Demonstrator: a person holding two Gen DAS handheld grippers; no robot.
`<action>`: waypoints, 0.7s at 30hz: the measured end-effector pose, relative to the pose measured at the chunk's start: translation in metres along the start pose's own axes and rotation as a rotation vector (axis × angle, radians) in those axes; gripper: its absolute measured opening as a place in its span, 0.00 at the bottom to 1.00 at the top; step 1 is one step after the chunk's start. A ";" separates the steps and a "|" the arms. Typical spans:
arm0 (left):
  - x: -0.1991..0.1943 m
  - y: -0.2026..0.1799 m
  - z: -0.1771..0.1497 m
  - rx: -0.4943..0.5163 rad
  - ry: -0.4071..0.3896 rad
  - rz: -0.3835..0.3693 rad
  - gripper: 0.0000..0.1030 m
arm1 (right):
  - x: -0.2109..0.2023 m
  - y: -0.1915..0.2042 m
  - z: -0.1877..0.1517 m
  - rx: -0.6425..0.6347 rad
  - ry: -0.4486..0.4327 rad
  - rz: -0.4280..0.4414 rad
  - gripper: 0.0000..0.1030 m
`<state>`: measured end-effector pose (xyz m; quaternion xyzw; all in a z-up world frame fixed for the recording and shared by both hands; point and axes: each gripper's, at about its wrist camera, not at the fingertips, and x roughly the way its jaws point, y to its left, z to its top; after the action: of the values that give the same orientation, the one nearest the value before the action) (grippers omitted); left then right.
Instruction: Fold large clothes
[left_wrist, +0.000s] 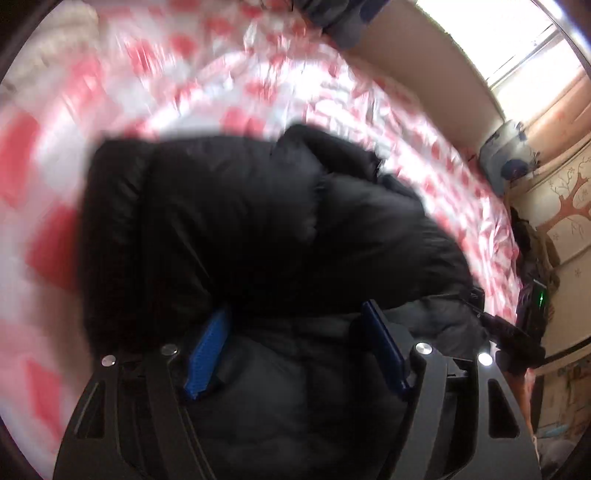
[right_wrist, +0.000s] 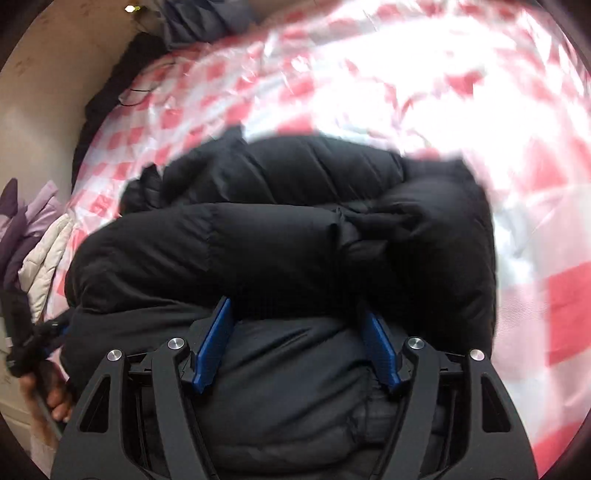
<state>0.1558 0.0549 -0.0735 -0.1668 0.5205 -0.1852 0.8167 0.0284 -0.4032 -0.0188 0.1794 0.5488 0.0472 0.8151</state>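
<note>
Directly below my two tools lies the black puffer jacket (left_wrist: 258, 229), bundled into a thick heap on the bed. My left tool (left_wrist: 295, 328) hangs over its near edge with both blue pads (left_wrist: 207, 354) spread wide, the quilted fabric showing between them but neither pad pressing on it, so it has hold of nothing. My right tool (right_wrist: 295, 321) stands the same way, its pads (right_wrist: 214, 347) well apart above the jacket's lower fold and gripping nothing. From the right wrist view a padded sleeve or roll of the jacket lies crosswise just beyond the fingertips, from about nine o'clock to three o'clock, with more of the body bunched behind it. At eight o'clock in that view a hand (right_wrist: 55, 391) holds the other handle. Beyond the jacket, the red-and-white checked bedcover (right_wrist: 369, 74) spreads out towards twelve o'clock, blurred in both views. At nine o'clock in the right view, pale and purple quilted garments (right_wrist: 40, 240) sit at the bed's edge. Farthest off, at two o'clock in the left view, a bright window (left_wrist: 517, 48) meets a beige wall (left_wrist: 424, 66).
</note>
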 end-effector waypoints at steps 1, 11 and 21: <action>0.003 -0.002 -0.001 0.017 0.010 0.020 0.68 | 0.002 -0.001 0.000 -0.004 0.010 -0.006 0.62; -0.185 0.053 -0.112 0.049 0.027 -0.068 0.81 | -0.170 -0.030 -0.133 -0.122 0.045 0.174 0.93; -0.204 0.155 -0.263 -0.262 0.215 -0.410 0.87 | -0.216 -0.143 -0.324 0.287 0.204 0.530 0.93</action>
<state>-0.1440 0.2667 -0.0903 -0.3524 0.5791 -0.2947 0.6735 -0.3691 -0.5176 0.0130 0.4237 0.5628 0.1979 0.6816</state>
